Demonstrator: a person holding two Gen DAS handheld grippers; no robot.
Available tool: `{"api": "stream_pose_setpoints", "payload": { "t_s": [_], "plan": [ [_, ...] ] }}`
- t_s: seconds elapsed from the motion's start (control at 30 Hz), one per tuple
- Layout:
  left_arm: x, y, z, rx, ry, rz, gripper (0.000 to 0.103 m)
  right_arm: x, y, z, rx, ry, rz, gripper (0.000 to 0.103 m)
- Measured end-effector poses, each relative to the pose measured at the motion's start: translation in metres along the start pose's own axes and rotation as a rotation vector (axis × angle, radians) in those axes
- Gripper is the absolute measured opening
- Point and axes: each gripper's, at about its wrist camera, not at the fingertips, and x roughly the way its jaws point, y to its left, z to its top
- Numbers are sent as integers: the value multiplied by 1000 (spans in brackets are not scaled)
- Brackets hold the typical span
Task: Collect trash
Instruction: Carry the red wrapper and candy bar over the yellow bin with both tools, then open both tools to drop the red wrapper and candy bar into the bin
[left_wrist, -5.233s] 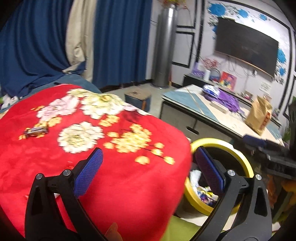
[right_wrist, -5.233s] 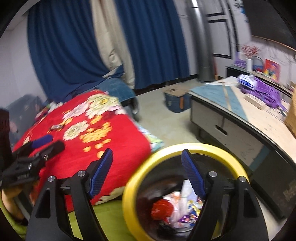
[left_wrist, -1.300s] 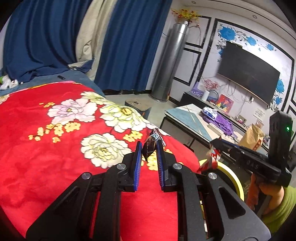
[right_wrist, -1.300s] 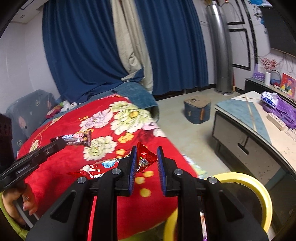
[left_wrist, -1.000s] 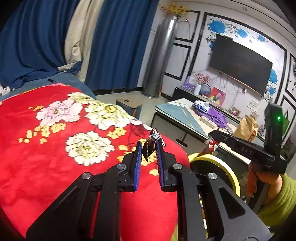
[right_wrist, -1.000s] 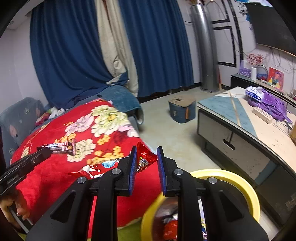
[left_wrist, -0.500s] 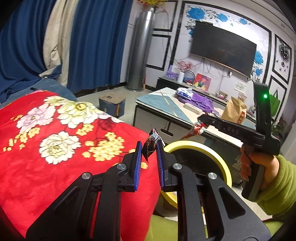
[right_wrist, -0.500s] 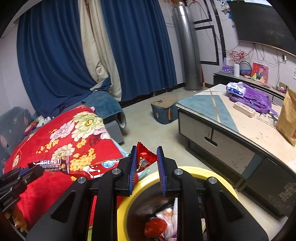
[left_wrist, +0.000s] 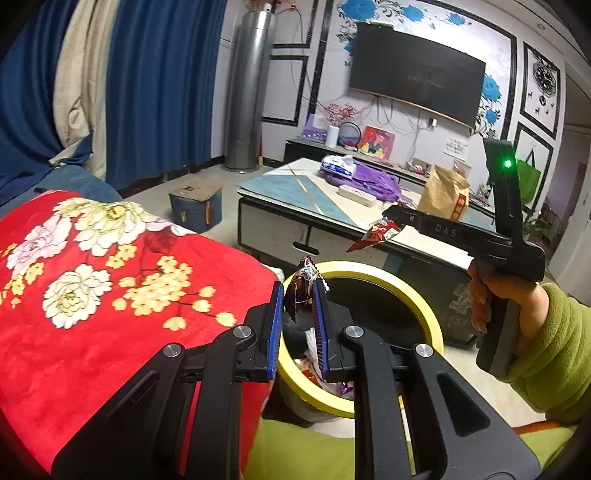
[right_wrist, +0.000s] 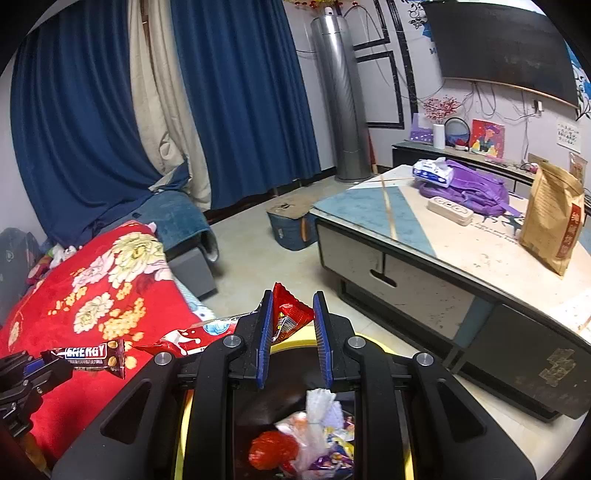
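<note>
At lower left of the right-wrist view, the left gripper (right_wrist: 40, 363) pinches a brown wrapper (right_wrist: 92, 356) over the red blanket (right_wrist: 92, 295), so releasing there would miss the bin (right_wrist: 295, 341). Centre frame, the right gripper (right_wrist: 291, 332) pinches a red wrapper (right_wrist: 290, 317) over the rim. Earlier, both were over the blanket.

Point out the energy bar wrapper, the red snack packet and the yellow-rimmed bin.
energy bar wrapper (right_wrist: 92, 352): right wrist view, on the printed face, held out by the left gripper.
red snack packet (right_wrist: 291, 317): right wrist view, on the crinkled part between the right gripper's pads.
yellow-rimmed bin (left_wrist: 402, 288): left wrist view, on the far rim.
</note>
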Motion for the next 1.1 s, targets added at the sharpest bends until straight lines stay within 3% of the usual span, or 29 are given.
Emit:
{"api": "stream_pose_setpoints", "payload": {
  "t_s": [0.77,1.1],
  "plan": [
    [53,-47,-11,103,106,-95,10,3,-56,-45,7,62,-115,21],
    [62,-48,-13,96,138,-110,11,13,-58,-53,9,97,-107,23]
  ]
}}
